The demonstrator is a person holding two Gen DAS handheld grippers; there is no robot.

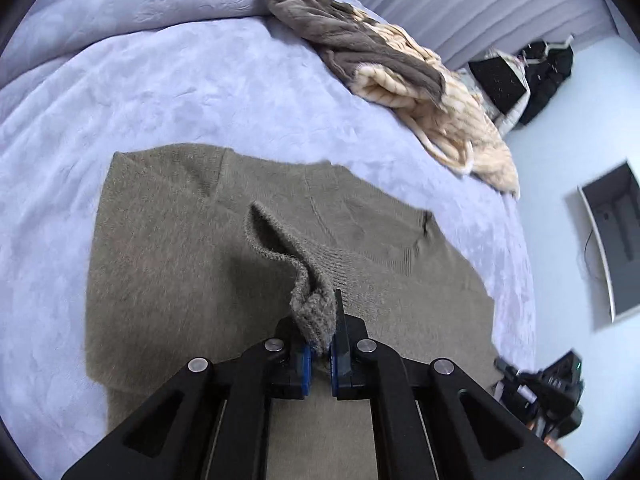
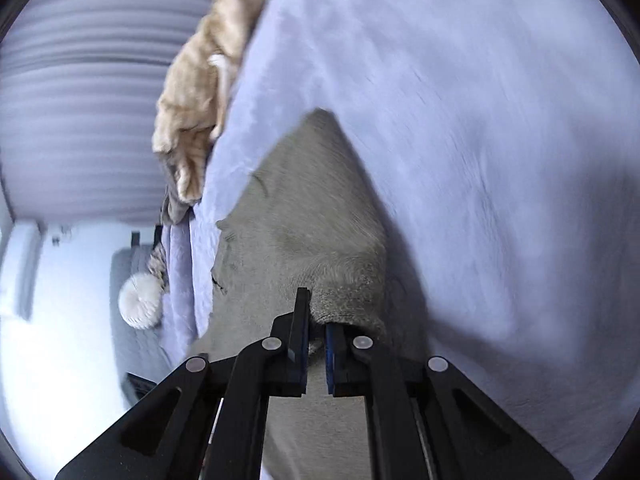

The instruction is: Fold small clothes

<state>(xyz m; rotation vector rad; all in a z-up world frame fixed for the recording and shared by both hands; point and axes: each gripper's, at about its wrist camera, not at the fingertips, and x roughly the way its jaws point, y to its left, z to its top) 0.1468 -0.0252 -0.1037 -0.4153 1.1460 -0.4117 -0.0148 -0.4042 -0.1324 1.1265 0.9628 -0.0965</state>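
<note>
Left gripper point(image 1: 322, 344) is clamped on a ribbed edge of the sweater point(image 1: 168, 264), a flap lifted above the body. Right gripper point(image 2: 316, 332) pinches another edge; blur leaves it unclear which. Sweater lies flat on the bed point(image 1: 160, 92), near its edge. Raise both edges together, keep the span taut, carry it across the body, then lower it before releasing. Avoid dragging the underlying layer.
</note>
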